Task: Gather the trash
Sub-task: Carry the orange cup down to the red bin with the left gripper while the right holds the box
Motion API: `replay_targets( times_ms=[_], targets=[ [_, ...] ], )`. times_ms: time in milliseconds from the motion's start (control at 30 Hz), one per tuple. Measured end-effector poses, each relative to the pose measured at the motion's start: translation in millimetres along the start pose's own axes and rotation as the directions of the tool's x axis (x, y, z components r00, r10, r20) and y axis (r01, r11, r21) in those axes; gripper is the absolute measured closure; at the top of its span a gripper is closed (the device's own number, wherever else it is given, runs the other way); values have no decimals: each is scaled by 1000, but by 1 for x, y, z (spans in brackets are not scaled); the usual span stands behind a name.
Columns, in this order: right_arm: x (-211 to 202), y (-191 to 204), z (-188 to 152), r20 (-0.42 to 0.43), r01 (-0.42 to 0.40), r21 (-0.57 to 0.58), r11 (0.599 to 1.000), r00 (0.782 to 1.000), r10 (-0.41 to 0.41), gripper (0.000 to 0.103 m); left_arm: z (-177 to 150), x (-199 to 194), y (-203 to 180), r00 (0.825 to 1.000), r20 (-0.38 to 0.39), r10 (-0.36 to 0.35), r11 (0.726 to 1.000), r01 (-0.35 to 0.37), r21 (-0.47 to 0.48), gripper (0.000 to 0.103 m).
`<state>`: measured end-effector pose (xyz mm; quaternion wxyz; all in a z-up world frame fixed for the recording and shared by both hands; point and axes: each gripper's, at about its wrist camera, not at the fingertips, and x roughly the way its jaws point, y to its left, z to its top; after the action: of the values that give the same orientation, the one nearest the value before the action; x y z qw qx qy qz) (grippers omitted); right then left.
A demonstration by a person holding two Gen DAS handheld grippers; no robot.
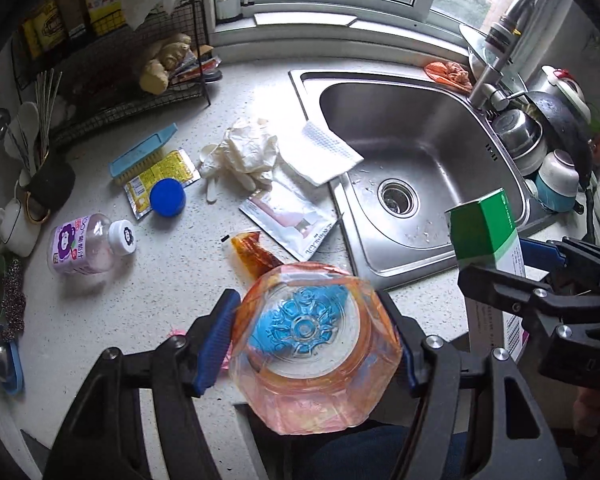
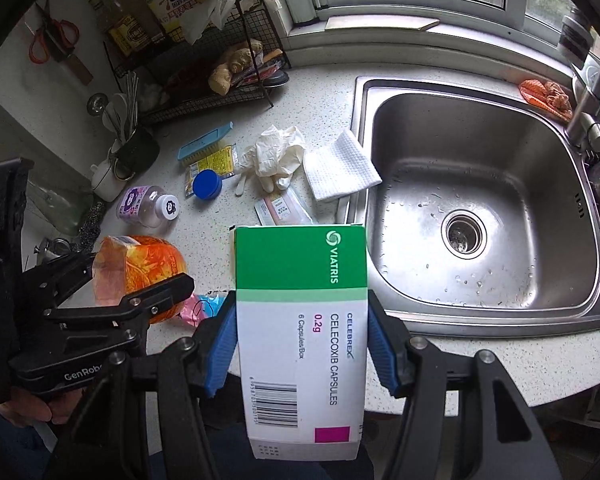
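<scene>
A: Status of the nearest items?

B: The left gripper is clamped on an orange plastic bottle, base facing the camera. The right gripper is clamped on a green-and-white medicine box, held upright over the near counter edge.

A: And on the counter beyond?

B: An amber sachet lies just past the bottle. A silver pouch sits beside the sink. Left of it lies a small purple-label bottle on its side. A blue cap rests on a yellow packet, with a blue scrub brush just behind.

A: Farther back?

B: Crumpled white gloves touch a white cloth that overhangs the sink rim. A wire rack holding ginger stands at the far left.
</scene>
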<state>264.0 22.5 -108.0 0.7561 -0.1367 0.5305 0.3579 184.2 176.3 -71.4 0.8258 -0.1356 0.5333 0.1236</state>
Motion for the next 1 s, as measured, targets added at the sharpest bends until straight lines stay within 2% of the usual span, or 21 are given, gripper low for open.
replay_targets(
  times_ms=[167,500,767,1000],
  targets=[
    [-32,-31,-37,36,12,67,998,999,-15,47,-12,-8,-55,1000,2,-31,997,31,72,38],
    [-72,-84,-128,28,51,177,983,998,-57,47,-75,0,-153,996,-58,-70,981,79,175,38],
    [-66,-123,-195,-54,76,280,957,997,-64,47,-123,28,-203,987,-143,-77,966,109,233,38],
    [-38,-136,-221,-119,106,304,947,990,-73,47,-154,73,-215,971,-231,-67,965,122,232,38]
  ],
)
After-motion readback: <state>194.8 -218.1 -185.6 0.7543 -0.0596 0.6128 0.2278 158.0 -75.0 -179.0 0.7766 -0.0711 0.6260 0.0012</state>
